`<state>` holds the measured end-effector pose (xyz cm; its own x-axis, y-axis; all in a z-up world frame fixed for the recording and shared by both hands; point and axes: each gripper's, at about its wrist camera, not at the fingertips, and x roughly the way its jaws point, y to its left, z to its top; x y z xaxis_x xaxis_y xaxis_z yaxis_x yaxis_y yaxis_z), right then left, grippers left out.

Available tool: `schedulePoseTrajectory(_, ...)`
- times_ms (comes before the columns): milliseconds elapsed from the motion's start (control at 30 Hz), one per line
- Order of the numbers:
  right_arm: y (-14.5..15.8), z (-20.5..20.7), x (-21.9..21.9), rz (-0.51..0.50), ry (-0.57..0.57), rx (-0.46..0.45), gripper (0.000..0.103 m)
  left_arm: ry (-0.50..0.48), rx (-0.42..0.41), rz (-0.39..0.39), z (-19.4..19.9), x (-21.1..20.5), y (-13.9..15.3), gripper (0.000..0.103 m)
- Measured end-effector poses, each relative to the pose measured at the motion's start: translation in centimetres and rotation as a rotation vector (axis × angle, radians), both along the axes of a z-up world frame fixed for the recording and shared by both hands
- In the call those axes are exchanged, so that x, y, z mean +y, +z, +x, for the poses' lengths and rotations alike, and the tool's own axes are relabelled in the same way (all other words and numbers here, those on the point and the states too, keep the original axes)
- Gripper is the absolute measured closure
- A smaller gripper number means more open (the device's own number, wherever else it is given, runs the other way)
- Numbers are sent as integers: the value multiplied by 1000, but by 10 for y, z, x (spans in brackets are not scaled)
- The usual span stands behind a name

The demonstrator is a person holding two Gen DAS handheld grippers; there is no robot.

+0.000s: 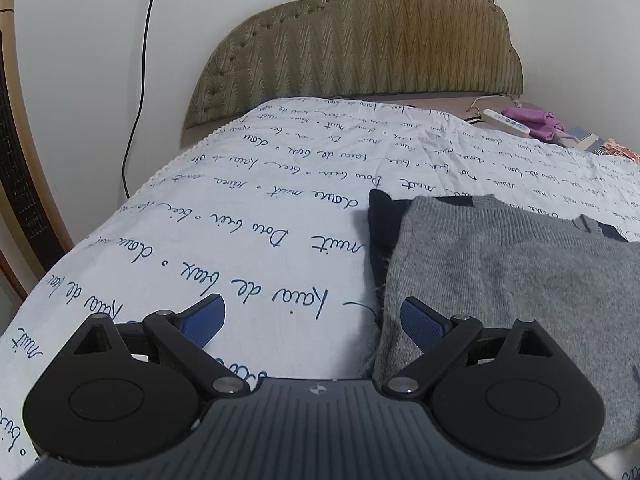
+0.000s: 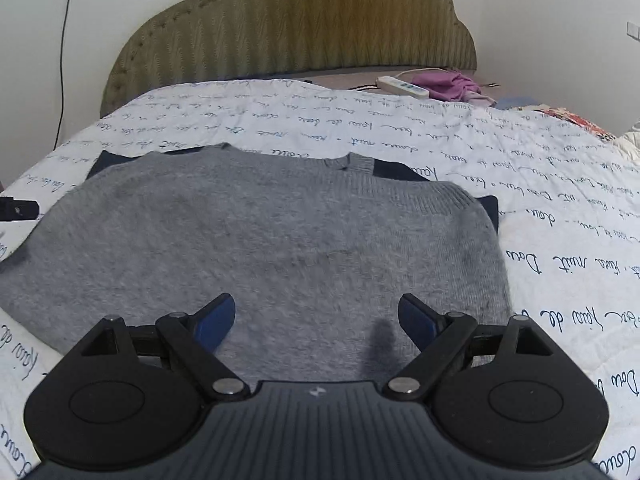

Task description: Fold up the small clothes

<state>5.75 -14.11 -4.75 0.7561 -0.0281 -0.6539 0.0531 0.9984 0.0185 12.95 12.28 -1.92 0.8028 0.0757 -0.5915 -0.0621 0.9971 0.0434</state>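
I'm watching the fuzzy grey knitted sweater (image 2: 280, 240) lying flat mid-frame, beyond my right gripper (image 2: 316, 316), jaws spread, gripping nothing. My left gripper (image 1: 314, 318), released too, is straddling its left edge over the white script-printed quilt (image 1: 240, 208).

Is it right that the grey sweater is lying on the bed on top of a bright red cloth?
Not quite. The grey sweater does lie on the bed, but the cloth under it is dark navy, not bright red. The right wrist view shows it peeking out.
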Motion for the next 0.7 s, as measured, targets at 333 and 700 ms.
schedulePoseTrajectory(333, 8, -4, 17, 2, 3, 4, 13, -23, -15, 42, -7, -3, 5, 7)
schedulePoseTrajectory(700, 33, -15, 71, -68, 107, -81, 13, -109, -14, 32, 11, 5, 21, 7)
